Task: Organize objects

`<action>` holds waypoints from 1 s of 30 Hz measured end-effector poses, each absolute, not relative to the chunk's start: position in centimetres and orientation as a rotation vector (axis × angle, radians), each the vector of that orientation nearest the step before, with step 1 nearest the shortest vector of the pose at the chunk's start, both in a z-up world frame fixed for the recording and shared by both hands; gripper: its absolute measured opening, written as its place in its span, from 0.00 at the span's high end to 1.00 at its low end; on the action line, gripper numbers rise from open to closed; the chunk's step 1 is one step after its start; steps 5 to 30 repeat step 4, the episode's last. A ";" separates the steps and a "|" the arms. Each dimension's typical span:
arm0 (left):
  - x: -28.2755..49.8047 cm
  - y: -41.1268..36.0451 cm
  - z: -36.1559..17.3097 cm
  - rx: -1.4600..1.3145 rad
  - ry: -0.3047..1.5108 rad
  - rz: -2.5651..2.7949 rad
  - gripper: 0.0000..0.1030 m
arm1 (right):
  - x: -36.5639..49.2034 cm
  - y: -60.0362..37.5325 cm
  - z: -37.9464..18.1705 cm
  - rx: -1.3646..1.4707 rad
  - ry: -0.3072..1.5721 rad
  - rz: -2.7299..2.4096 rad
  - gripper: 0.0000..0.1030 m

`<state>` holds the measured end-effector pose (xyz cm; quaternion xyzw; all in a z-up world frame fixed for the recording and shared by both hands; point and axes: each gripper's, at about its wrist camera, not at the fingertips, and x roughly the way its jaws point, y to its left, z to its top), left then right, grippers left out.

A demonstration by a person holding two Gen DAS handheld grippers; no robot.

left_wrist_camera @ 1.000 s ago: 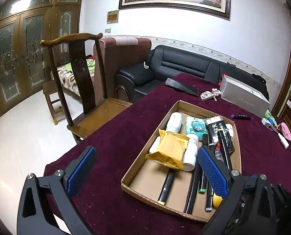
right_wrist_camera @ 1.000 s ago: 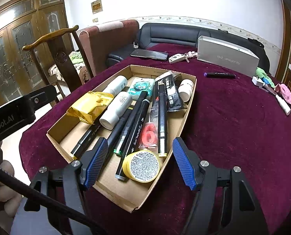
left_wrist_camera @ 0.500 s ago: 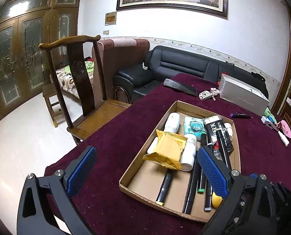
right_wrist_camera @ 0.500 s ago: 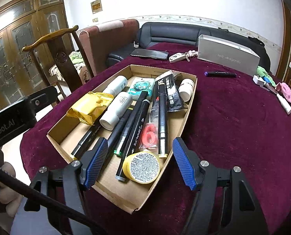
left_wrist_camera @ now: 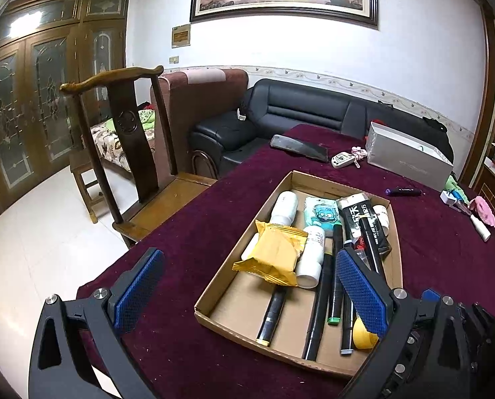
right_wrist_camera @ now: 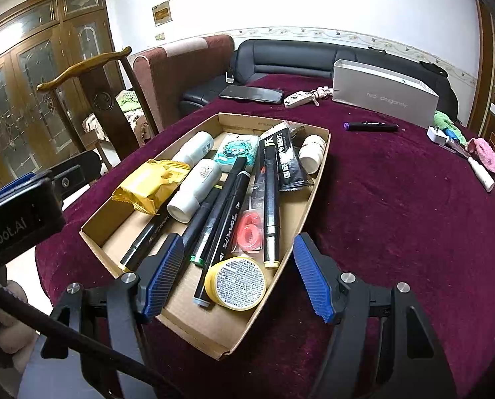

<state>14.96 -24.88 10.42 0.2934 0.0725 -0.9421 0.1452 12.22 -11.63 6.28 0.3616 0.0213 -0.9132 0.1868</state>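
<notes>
A shallow cardboard tray (left_wrist_camera: 214, 286) (right_wrist_camera: 244, 332) lies on the dark red tablecloth. It holds a yellow snack packet (left_wrist_camera: 274, 254) (right_wrist_camera: 152, 183), white bottles (right_wrist_camera: 194, 196), several black markers (right_wrist_camera: 229, 196), a round yellow tin (right_wrist_camera: 236, 282), a teal tissue pack (right_wrist_camera: 237, 151) and a black sachet (left_wrist_camera: 364, 222). My left gripper (left_wrist_camera: 250, 292) hovers open over the tray's near left corner with nothing between its fingers. The right gripper (right_wrist_camera: 237, 279) stands open above the tray's near end, the tin seen between its pads (right_wrist_camera: 162, 279) but not touched.
Outside the tray lie a purple-capped marker (right_wrist_camera: 370, 127), a grey box (right_wrist_camera: 384, 98), a black phone (right_wrist_camera: 250, 93), a key fob (right_wrist_camera: 297, 98), and a charger, white pen and pink cloth (right_wrist_camera: 483, 153) at the right edge. A wooden chair (left_wrist_camera: 121, 153) stands left of the table.
The left wrist view has drifted slightly, so the tray sits a little lower and further left in it. The right gripper and the tray's contents are unchanged.
</notes>
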 end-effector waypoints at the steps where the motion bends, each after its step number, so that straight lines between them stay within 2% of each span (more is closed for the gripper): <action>1: 14.9 -24.8 10.4 0.847 0.207 -2.715 0.02 | 12.2 -11.5 6.3 1.017 0.055 -2.572 0.33; 30: 14.9 -24.6 10.6 0.851 0.205 -2.715 0.02 | 12.3 -11.3 6.5 1.012 0.045 -2.577 0.33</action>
